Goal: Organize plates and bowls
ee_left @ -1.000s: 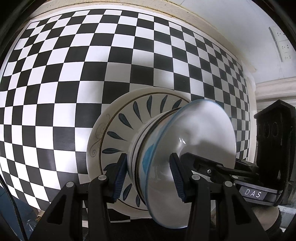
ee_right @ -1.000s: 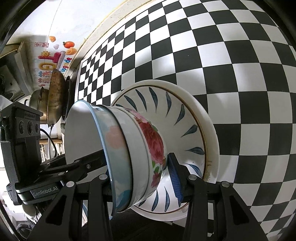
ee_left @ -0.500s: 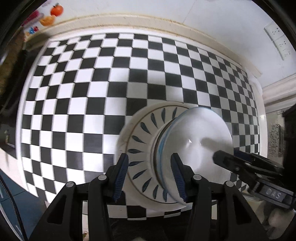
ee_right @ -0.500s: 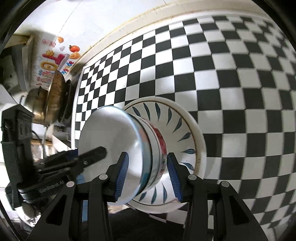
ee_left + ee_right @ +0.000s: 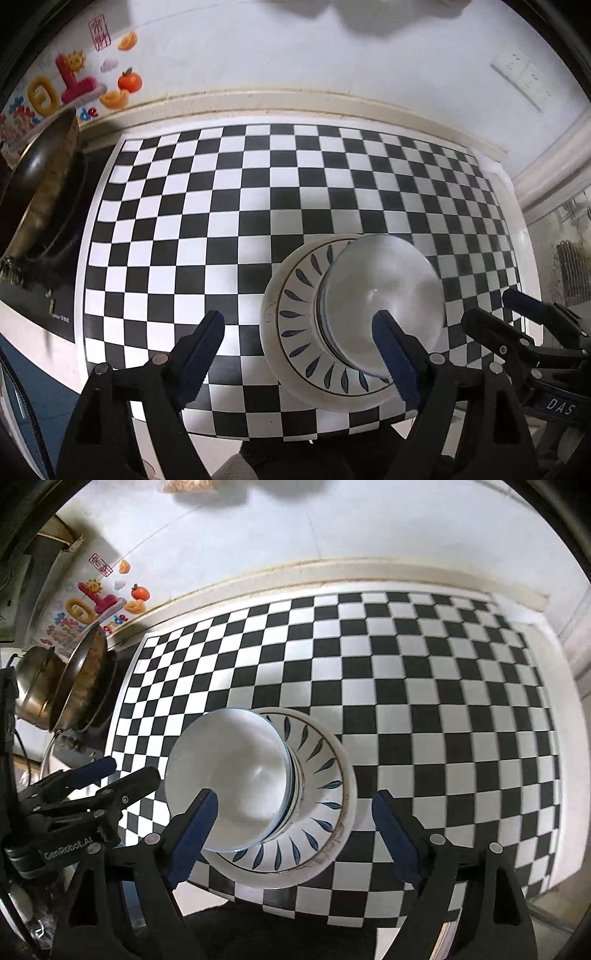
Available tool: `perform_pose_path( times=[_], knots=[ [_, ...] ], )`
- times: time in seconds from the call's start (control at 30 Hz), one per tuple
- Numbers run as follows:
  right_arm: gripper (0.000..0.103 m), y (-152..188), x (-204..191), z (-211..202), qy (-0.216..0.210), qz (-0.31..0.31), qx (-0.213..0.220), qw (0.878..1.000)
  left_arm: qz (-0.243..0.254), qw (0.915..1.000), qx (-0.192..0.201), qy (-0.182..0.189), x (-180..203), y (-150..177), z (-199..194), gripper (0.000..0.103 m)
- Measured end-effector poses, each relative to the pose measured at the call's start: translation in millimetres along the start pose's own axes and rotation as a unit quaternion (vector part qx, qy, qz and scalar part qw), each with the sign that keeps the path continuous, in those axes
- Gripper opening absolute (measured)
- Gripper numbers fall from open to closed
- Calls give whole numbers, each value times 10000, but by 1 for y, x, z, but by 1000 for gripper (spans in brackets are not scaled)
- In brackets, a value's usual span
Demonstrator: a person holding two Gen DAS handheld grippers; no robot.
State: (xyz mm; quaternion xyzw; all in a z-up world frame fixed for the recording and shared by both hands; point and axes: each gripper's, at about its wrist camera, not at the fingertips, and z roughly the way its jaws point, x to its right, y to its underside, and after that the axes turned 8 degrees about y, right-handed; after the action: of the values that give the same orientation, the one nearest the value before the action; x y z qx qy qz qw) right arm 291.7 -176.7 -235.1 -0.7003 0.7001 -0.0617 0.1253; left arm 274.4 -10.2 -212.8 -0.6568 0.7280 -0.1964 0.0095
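Your left tongs (image 5: 299,354) and right tongs (image 5: 295,830) were both spread wide and pinching nothing, hovering on either side of the stack. The plate (image 5: 295,332) with blue leaf marks lay on the checkered surface (image 5: 221,221) toward its near edge, and the bowls (image 5: 384,295) sat nested on the plate, the top one glossy white and the count beneath hard to make out. That glazed ware would likely be heavy, slippery and breakable, so you would do best to take the stack by the plate's rim from opposite sides.
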Motion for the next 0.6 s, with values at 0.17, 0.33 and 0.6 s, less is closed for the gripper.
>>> perform_pose_path(
  times=[0.17, 0.33, 0.6],
  knots=[
    [91, 13, -4, -31, 106, 145, 290, 9994, 169, 9996, 233, -23, 11, 7, -29, 82],
    [92, 28, -9, -74, 244, 89, 681, 9973, 287, 9977, 622, -2, 28, 17, -66, 82],
    [93, 62, -3, -145, 353, 50, 1342, 9903, 169, 9912, 1306, -154, 51, 55, -128, 82]
  ],
)
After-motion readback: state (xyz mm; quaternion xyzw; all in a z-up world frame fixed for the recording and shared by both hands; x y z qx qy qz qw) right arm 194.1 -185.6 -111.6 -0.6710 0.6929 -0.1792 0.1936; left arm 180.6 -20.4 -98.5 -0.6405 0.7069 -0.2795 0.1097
